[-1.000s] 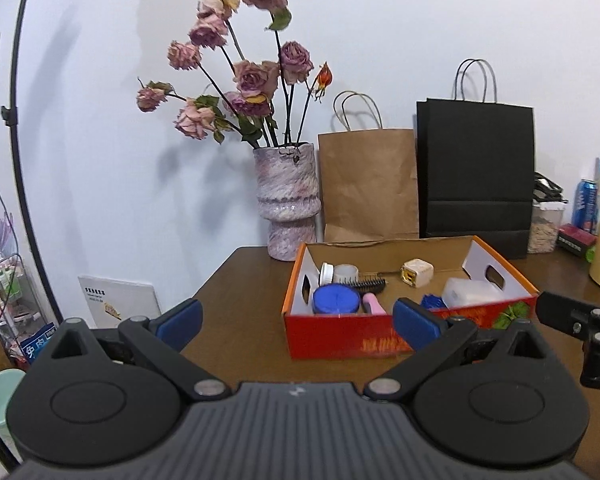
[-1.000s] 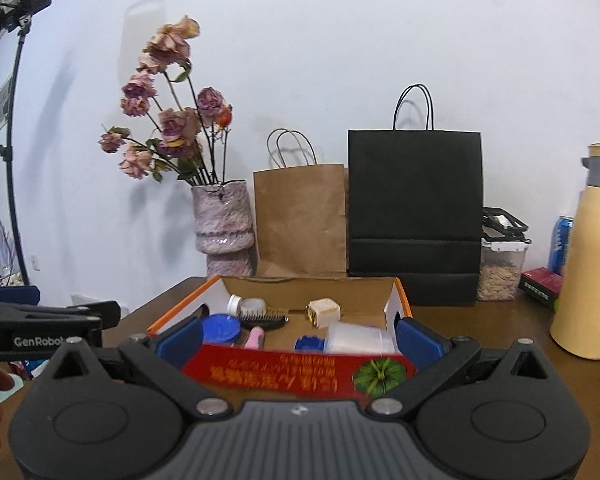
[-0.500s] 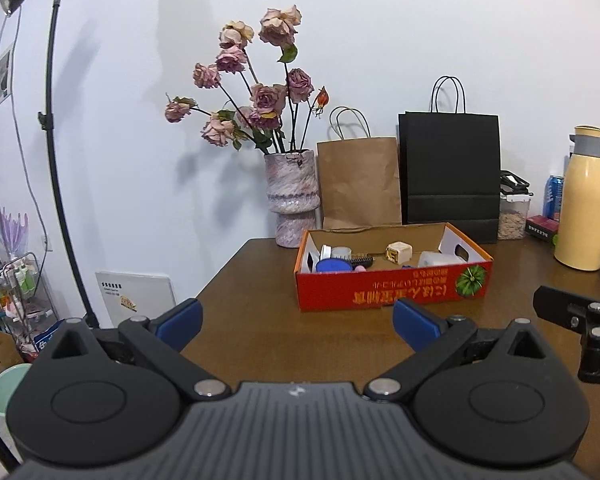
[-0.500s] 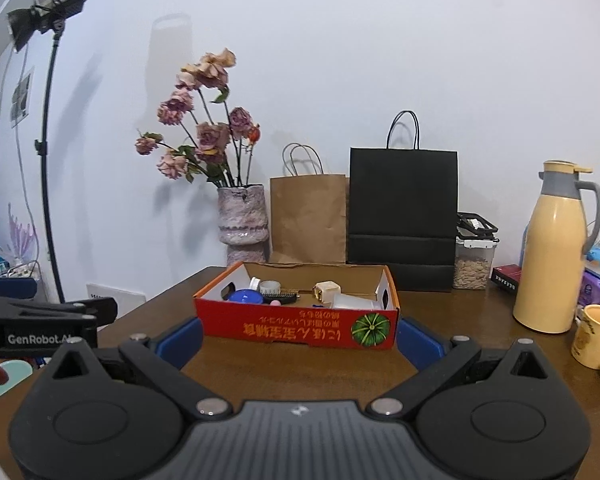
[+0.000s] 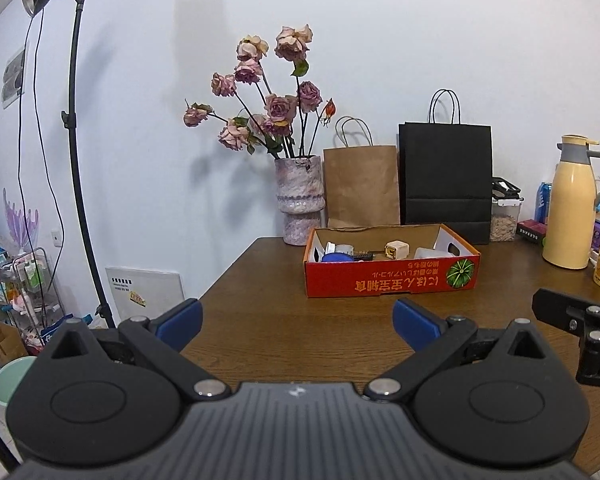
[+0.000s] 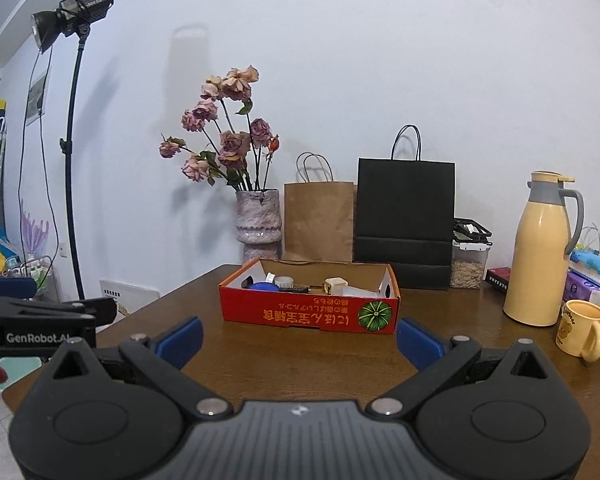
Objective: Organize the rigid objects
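A red cardboard box [image 5: 392, 280] [image 6: 308, 314] sits on the brown table [image 5: 284, 332] [image 6: 300, 356], well ahead of both grippers. Inside it lie a blue round lid [image 5: 337, 257] [image 6: 263, 286], a cream cube [image 5: 396, 249] [image 6: 335, 285], a black brush [image 6: 294, 289] and a white item [image 5: 430, 253]. My left gripper [image 5: 298, 322] is open and holds nothing, hanging over the table's near left part. Over the near edge, my right gripper [image 6: 299, 338] also stands open with nothing between its blue pads.
Behind the box stand a vase of dried roses [image 5: 299, 200], a brown paper bag [image 5: 361, 186] and a black paper bag [image 5: 446, 178]. A yellow thermos [image 6: 538, 252], a yellow mug [image 6: 580, 330] and small boxes crowd the right. A light stand [image 5: 76, 160] rises left of the table.
Both grippers have pulled back from the red box, which now looks smaller and farther away. More of the table and room shows. Both stay open.
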Motion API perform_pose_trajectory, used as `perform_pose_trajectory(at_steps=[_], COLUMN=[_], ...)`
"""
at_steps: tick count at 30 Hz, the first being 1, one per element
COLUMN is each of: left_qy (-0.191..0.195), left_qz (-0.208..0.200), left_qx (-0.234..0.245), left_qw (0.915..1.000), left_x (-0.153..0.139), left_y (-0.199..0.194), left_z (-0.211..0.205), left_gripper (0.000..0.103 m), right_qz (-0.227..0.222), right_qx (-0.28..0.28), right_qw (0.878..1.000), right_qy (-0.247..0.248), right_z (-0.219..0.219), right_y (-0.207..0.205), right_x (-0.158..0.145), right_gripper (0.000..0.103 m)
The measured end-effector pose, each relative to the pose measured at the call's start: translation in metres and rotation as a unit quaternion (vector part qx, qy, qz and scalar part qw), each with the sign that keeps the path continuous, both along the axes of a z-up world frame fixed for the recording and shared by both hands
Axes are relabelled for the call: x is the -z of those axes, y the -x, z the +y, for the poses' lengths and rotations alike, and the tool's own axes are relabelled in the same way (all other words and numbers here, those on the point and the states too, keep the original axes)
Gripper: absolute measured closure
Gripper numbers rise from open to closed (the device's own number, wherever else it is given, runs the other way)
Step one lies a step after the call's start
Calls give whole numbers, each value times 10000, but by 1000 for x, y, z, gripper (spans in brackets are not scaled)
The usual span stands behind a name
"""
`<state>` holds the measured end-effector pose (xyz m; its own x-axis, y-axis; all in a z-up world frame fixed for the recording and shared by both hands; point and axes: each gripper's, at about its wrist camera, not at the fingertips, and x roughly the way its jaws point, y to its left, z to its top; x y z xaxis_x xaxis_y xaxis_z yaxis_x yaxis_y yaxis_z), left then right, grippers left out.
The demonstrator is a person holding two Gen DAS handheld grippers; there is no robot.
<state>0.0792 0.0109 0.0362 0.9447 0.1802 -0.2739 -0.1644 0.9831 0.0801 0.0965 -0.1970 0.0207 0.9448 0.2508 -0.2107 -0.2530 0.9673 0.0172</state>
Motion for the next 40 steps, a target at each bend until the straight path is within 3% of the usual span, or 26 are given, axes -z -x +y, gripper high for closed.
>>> perform_pose_trajectory(at_steps=[40], left_qy=[18], left_qz=[-17], left_qx=[55], left_qw=[10000], left_x=[2], left_y=[4], left_z=[-1], left_gripper=[0], right_qz=[8], right_qx=[5], right_qw=[10000], right_qy=[8], right_z=[3], right_y=[4], right_x=[6], right_gripper=[0])
